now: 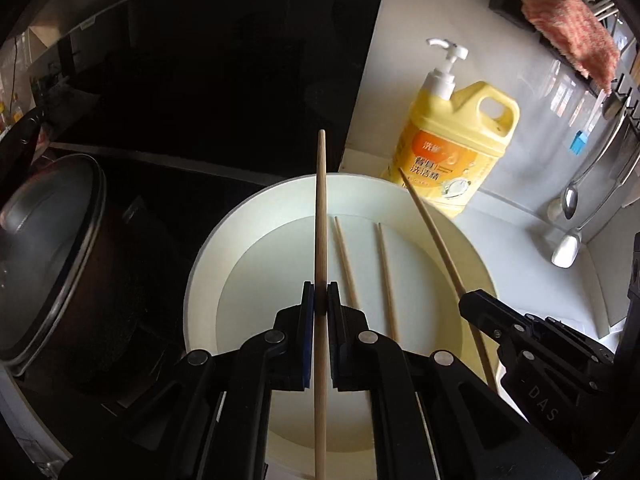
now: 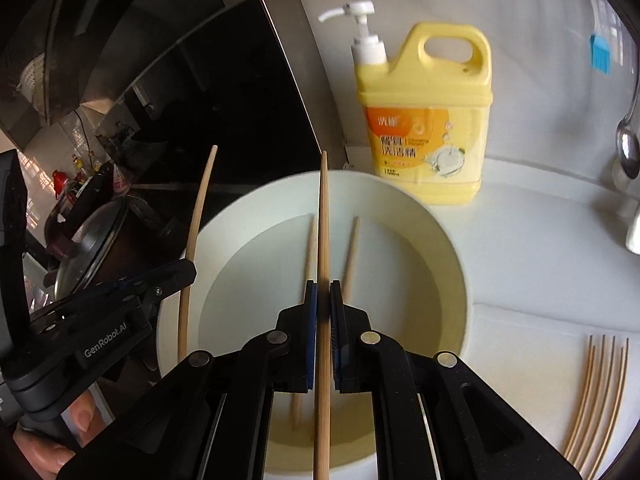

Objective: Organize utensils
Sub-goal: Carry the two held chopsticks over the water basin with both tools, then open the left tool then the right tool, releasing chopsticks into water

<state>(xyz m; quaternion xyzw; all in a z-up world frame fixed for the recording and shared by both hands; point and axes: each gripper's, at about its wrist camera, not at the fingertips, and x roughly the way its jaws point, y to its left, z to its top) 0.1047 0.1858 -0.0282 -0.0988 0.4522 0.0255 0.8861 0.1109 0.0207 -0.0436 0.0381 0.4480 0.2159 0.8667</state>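
Observation:
My left gripper (image 1: 320, 292) is shut on a wooden chopstick (image 1: 321, 200) that stands nearly upright over a white bowl (image 1: 204, 280). Two more chopsticks (image 1: 346, 264) lie inside the bowl. To its right, my right gripper (image 1: 470, 300) grips another chopstick (image 1: 432, 232). In the right wrist view, the right gripper (image 2: 323, 292) is shut on its chopstick (image 2: 324, 208) above the same bowl (image 2: 444, 248). The left gripper (image 2: 186, 274) appears at the left with its chopstick (image 2: 196, 240). Two chopsticks (image 2: 352, 248) lie in the bowl.
Several chopsticks (image 2: 596, 400) lie on a white board at the lower right. A yellow detergent bottle (image 2: 428, 120) stands behind the bowl. A lidded pot (image 1: 44, 256) sits on the black hob to the left. Spoons (image 1: 570, 200) and a pink cloth (image 1: 568, 20) hang on the wall.

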